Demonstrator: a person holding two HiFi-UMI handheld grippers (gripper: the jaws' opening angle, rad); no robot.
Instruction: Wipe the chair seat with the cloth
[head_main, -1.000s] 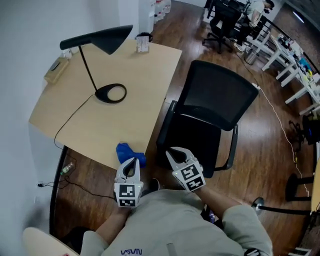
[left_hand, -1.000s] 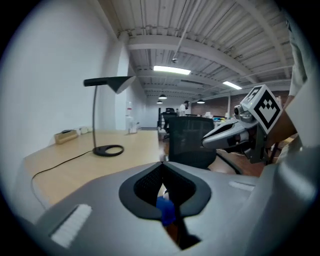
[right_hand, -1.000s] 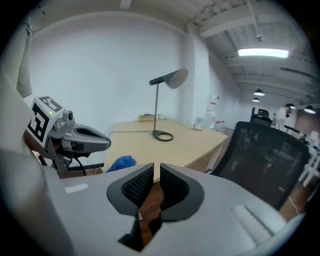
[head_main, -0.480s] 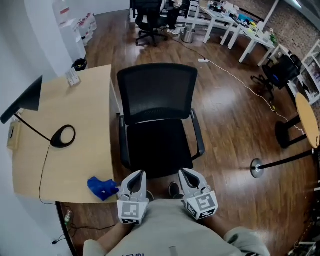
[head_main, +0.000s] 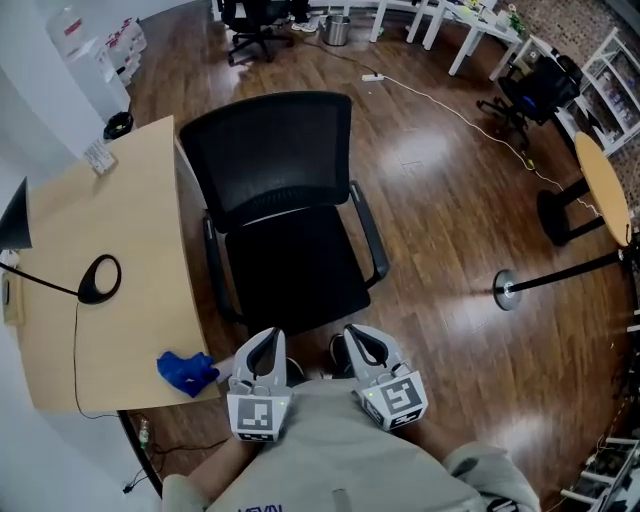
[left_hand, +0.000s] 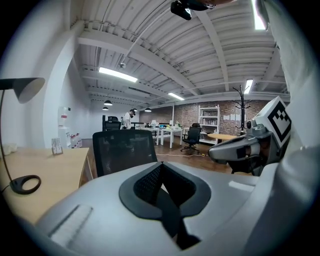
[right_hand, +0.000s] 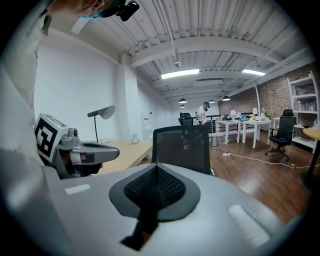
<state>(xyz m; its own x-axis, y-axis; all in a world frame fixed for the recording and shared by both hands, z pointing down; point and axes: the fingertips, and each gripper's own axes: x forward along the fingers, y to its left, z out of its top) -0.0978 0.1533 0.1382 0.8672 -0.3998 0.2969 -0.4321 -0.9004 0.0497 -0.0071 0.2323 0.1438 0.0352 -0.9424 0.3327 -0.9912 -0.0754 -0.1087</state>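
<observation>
Head view: the blue cloth (head_main: 186, 371) lay crumpled on the near corner of the wooden desk (head_main: 110, 230), left of the chair and off it altogether. We noted the black office chair seat (head_main: 295, 270) bare, with no cloth on it, armrests (head_main: 368, 235) on either side and the mesh backrest (head_main: 268, 145) beyond. Cloth and seat were well apart, with the desk edge between them.

We logged the left gripper (head_main: 264, 347) and the right gripper (head_main: 358, 340) side by side close to our body, just short of the seat's front edge, both pointing toward the chair. Left gripper view: jaws closed together, nothing between them. Right gripper view: the same, pads meeting, empty. Neither touched cloth or seat; the left one was the nearer to the cloth.

Our judgement: no wiping stroke was in hand. The scene fit two stages: either the cloth waited on the desk to be fetched, or it had been put down there once the seat was wiped. The dark seat gave no mark we could read either way. Any wipe would call for the cloth clamped in a jaw and laid on the seat; neither held here.
</observation>
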